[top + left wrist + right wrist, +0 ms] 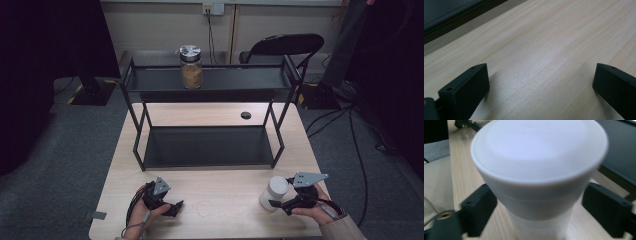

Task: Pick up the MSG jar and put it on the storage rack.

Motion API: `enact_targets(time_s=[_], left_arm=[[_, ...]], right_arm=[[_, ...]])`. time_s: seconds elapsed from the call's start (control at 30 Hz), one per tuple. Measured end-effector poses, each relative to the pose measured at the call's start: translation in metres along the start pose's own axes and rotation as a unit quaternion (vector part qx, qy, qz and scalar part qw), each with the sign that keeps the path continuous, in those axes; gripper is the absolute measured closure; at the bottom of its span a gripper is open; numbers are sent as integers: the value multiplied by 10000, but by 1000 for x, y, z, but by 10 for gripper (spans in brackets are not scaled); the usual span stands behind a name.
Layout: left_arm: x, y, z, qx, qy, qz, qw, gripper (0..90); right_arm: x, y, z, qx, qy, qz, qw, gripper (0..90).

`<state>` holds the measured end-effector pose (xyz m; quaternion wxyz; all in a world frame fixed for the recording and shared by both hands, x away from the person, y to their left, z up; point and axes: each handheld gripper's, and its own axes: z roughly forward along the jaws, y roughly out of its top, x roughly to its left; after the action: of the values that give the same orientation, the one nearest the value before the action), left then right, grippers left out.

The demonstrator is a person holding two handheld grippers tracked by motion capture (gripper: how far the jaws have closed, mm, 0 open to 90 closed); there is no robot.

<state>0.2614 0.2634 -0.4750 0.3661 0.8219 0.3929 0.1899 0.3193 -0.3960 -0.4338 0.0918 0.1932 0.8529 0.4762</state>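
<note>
While the left gripper [176,206] lay released at lower left, the right gripper's [272,202] fingers [477,207] clasped the white lidded plastic bottle [539,177] below its cap, probably light, smooth and slippery.

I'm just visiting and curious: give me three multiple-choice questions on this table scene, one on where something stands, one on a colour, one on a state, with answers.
1. Where does the glass jar stand?
A. on the top shelf of the black rack
B. on the lower shelf
C. on the floor

2. What colour is the container between the right gripper's jaws?
A. red
B. white
C. green

3. How does the left gripper stand?
A. shut on a cloth
B. clamped on the jar
C. open, with bare table between its jaws

Answers: 1 A, the high view shows the jar up on the top shelf. 2 B, it is plainly white in the right gripper view. 3 C, the left gripper view shows wood between wide jaws.
</note>
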Motion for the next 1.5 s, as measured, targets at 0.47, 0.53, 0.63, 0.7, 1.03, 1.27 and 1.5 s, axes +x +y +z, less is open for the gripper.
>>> enact_targets(time_s=[0.47, 0.53, 0.63, 0.7, 1.03, 1.27, 1.5], left_arm=[[0, 0, 0, 0, 0, 0, 10000, 0], [0, 0, 0, 0, 0, 0, 10000, 0], [0, 0, 0, 0, 0, 1, 10000, 0], [0, 0, 0, -1, 0, -1, 10000, 0], [0, 0, 0, -1, 0, -1, 10000, 0], [0, 0, 0, -1, 1, 0, 10000, 0], [0, 0, 0, -1, 0, -1, 10000, 0]], right_arm=[[6, -2, 2, -131, -89, -260, 9995, 336], [8, 0, 2, -109, -127, -298, 9994, 338], [10, 2, 3, -84, -140, -269, 9995, 339], [10, 5, 2, -122, -119, -203, 9996, 339], [11, 36, -5, -94, -6, -306, 9995, 340], [6, 61, -11, -85, 99, -302, 9995, 340], [0, 90, -19, -31, 125, -269, 9996, 341]])
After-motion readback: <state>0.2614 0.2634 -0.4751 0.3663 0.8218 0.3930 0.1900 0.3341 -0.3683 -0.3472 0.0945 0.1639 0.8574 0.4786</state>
